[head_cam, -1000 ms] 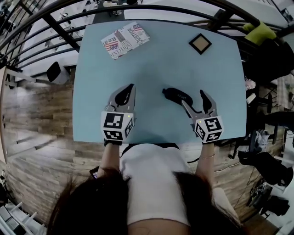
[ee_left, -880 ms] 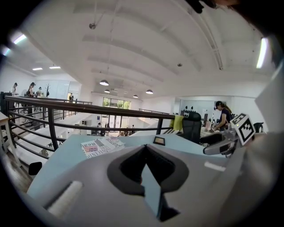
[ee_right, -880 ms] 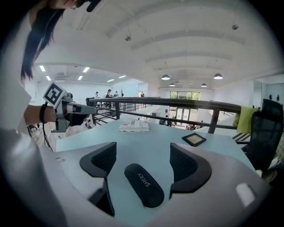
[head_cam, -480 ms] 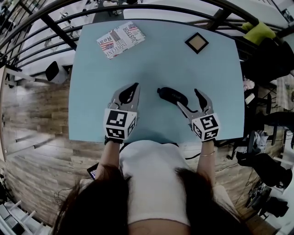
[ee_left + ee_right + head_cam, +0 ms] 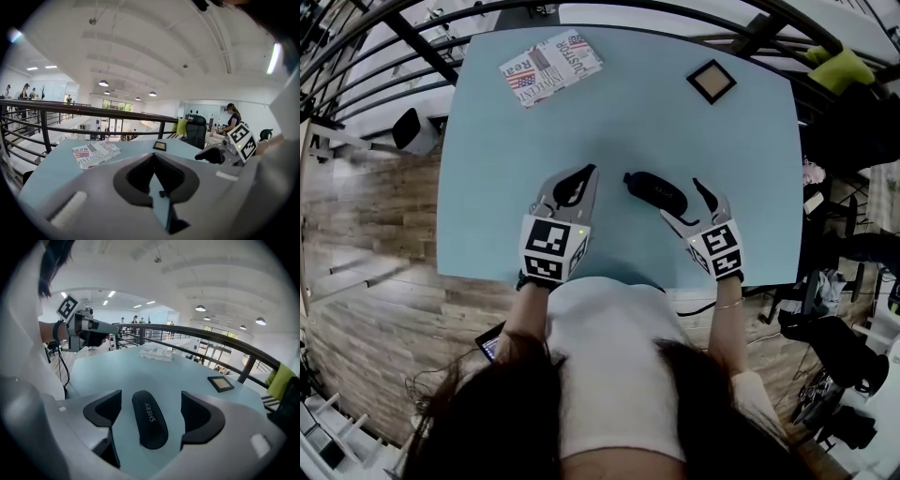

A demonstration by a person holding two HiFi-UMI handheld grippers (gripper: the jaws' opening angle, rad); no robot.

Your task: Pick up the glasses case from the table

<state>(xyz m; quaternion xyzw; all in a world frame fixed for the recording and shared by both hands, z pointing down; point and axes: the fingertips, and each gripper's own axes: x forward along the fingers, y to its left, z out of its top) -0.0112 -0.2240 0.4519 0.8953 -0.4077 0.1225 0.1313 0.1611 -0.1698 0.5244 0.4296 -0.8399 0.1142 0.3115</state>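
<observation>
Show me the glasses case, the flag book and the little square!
glasses case (image 5: pixel 150 420): right gripper view, middle of its lid.
flag book (image 5: pixel 551 67): head view, middle of its cover.
little square (image 5: pixel 711 81): head view, its tan centre.

your head camera looked steeply down on the table (image 5: pixel 487 206) from above, with both grippers close below it. the left gripper (image 5: pixel 578 178) camera sat low behind its jaws and faced across the tabletop toward the railing (image 5: pixel 93 111). the right gripper (image 5: pixel 682 202) camera did likewise, very near the glasses case (image 5: pixel 149 425). all three views shared the magazine (image 5: pixel 550 67) and the small framed square (image 5: pixel 711 82). each gripper camera caught the other gripper at its side.
</observation>
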